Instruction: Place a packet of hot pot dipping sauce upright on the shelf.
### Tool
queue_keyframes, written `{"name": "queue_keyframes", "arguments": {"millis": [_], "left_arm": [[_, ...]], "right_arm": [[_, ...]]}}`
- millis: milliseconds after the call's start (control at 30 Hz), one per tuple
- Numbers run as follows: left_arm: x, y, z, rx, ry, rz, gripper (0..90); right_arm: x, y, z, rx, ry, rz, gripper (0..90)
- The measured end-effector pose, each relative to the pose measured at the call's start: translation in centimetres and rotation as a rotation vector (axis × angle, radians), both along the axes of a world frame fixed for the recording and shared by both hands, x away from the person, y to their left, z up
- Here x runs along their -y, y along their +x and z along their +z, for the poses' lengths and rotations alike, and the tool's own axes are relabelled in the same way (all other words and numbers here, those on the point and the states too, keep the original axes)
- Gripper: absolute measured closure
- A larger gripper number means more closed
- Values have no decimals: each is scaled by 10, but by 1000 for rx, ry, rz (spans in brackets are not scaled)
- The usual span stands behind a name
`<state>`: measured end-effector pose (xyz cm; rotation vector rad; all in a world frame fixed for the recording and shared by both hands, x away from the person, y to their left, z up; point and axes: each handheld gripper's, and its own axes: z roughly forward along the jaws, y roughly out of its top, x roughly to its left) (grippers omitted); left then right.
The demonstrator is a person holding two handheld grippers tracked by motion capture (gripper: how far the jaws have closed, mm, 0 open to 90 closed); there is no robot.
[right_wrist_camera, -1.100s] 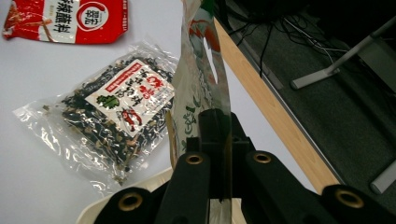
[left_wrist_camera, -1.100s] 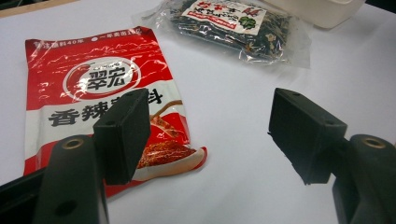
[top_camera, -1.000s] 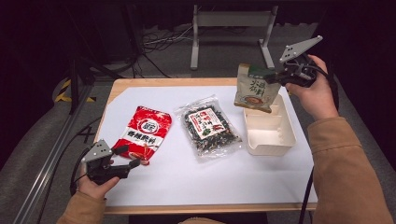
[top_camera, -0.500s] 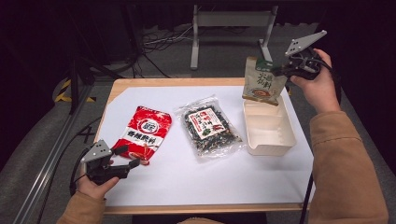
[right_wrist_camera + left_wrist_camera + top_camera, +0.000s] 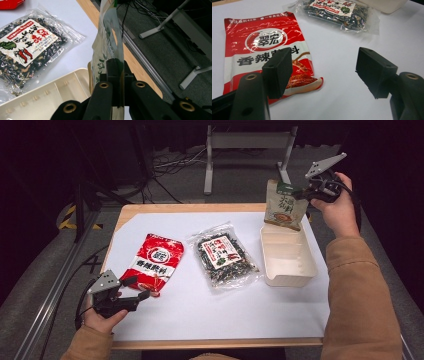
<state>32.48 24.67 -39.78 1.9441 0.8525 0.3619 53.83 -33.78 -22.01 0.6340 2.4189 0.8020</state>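
- a wooden table is standing on grey carpet floor — its top under a white sheet
- a metal frame and cables are sitting behind, in dim light

Green-and-beige pouch hung upright off the table, its bottom edge just above the far end of the cream tray. Pinched at its upper right edge between the right gripper's fingers, which were clamped flat on the film. Pouch body dropped below and left of the fingers, slightly creased, sealed.
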Motion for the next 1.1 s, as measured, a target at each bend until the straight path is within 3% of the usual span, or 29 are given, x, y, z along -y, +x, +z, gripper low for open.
{"name": "queue_keyframes", "arguments": {"millis": [500, 667, 1100], "left_arm": [[1, 1, 0, 1, 4, -3, 302], [1, 1, 0, -5, -1, -1, 302], [3, 1, 0, -4, -4, -5, 302]], "right_arm": [[-1, 6, -12, -17, -71, 3, 900], [-1, 7, -18, -25, -53, -7, 900], [-13, 10, -34, -59, -77, 46, 900]]}}
